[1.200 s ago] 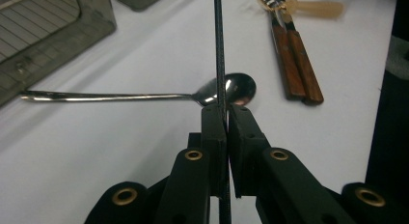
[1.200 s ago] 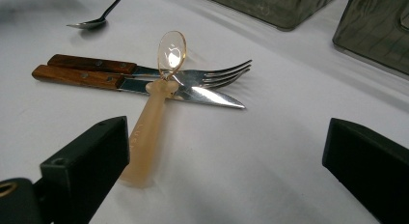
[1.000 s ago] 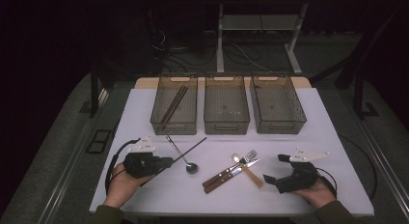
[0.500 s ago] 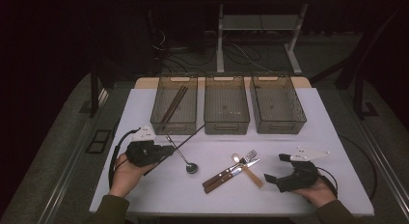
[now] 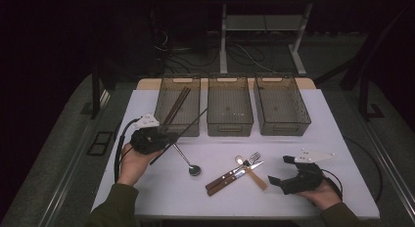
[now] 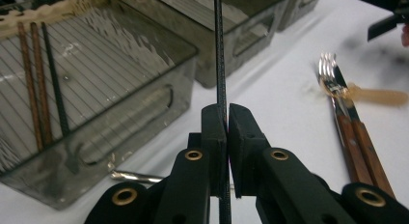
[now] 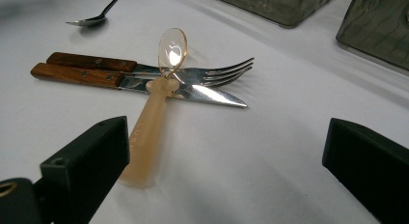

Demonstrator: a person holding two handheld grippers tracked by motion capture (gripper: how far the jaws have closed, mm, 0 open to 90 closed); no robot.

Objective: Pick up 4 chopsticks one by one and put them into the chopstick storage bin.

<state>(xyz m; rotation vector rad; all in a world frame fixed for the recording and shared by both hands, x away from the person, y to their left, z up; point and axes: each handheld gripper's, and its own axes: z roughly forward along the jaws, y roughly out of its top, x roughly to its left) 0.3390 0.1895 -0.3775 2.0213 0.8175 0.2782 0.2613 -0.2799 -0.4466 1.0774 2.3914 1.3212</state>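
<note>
Left gripper (image 5: pixel 164 137) clamps a black chopstick (image 6: pixel 220 64) tight, just before the left bin (image 5: pixel 177 108). Right gripper (image 5: pixel 280 179) rests wide open, empty. Risk: the thin stick pivots in the pads and catches the bin wall.

Both grippers, the left gripper (image 5: pixel 169 138) and the right gripper (image 5: pixel 276 180), are matte black with brass-ringed screw holes, blocky jaws, pale three-cornered top plates and trailing black cables, while the sleeves (image 5: pixel 115 207) look dark olive, perhaps.
</note>
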